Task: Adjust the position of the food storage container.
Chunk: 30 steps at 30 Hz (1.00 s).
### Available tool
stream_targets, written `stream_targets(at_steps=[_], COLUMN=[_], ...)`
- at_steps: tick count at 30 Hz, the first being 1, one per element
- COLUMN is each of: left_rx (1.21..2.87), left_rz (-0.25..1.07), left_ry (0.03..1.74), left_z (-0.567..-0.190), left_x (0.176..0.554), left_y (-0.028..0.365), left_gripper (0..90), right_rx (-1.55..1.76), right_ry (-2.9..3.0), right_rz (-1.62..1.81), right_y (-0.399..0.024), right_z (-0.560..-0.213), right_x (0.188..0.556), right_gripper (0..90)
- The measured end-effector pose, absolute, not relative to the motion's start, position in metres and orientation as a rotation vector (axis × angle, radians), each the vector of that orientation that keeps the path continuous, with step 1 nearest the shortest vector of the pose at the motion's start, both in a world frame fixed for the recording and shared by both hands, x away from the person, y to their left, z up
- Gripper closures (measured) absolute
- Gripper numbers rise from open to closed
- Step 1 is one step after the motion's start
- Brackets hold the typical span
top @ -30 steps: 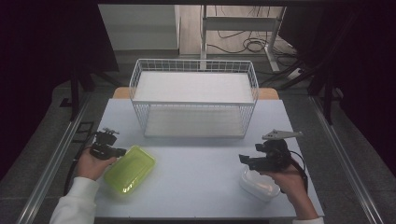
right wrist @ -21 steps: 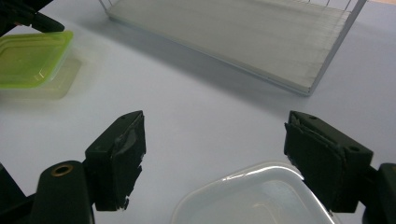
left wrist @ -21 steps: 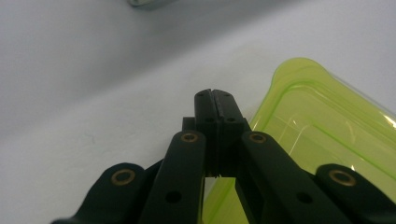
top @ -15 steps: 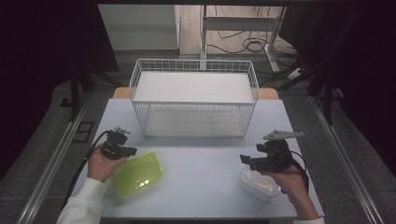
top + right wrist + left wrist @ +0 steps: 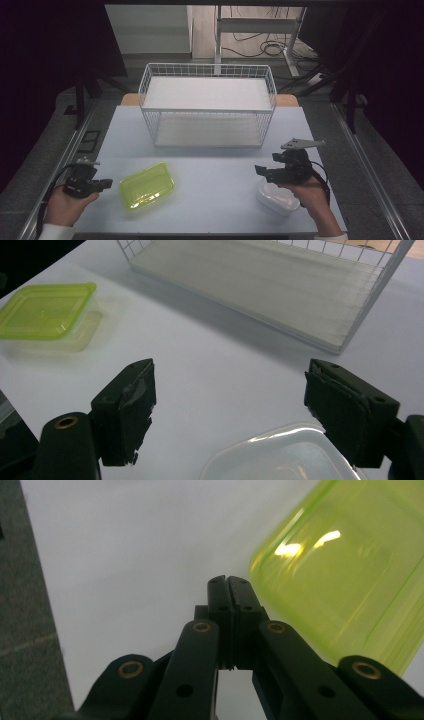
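clenched on nothing, the left gripper (image 5: pixel 230 581) sat just left of the green box (image 5: pixel 147 184) near the table's (image 5: pixel 210 210) front left; the right gripper (image 5: pixel 230 405) gaped wide above the clear box (image 5: pixel 278 197) at front right, touching neither. both boxes looked light, thin, springy plastic, glossy and likely slippery. a hold across a short side at the rim seemed safest, squeezed gently. behind stood the wire rack (image 5: pixel 207 111).

Lab: floor cables (image 5: pixel 260 47), metal frames (image 5: pixel 250 25)
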State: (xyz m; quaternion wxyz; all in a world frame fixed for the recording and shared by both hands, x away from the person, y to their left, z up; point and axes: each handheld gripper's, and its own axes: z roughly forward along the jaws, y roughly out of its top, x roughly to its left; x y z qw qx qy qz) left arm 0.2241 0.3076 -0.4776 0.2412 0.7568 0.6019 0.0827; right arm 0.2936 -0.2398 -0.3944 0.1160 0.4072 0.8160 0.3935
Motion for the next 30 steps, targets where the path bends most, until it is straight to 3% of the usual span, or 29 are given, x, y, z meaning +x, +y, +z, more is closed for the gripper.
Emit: stream_targets(at_steps=[12,30], left_rx=[2.123,2.188], left_rz=[0.12,0.081], left_ry=[1.621,1.501], left_z=[-0.501,-0.498], left_x=[0.223,0.273], left_y=[0.292,0.243], left_gripper=[90.0,90.0], right_rx=[1.184,1.173], right_ry=[2.39,2.379], right_rz=[1.154,1.162], right_y=[-0.238,-0.237], right_z=[-0.394,-0.389], right_x=[0.295,0.29], right_gripper=[20.8,20.8])
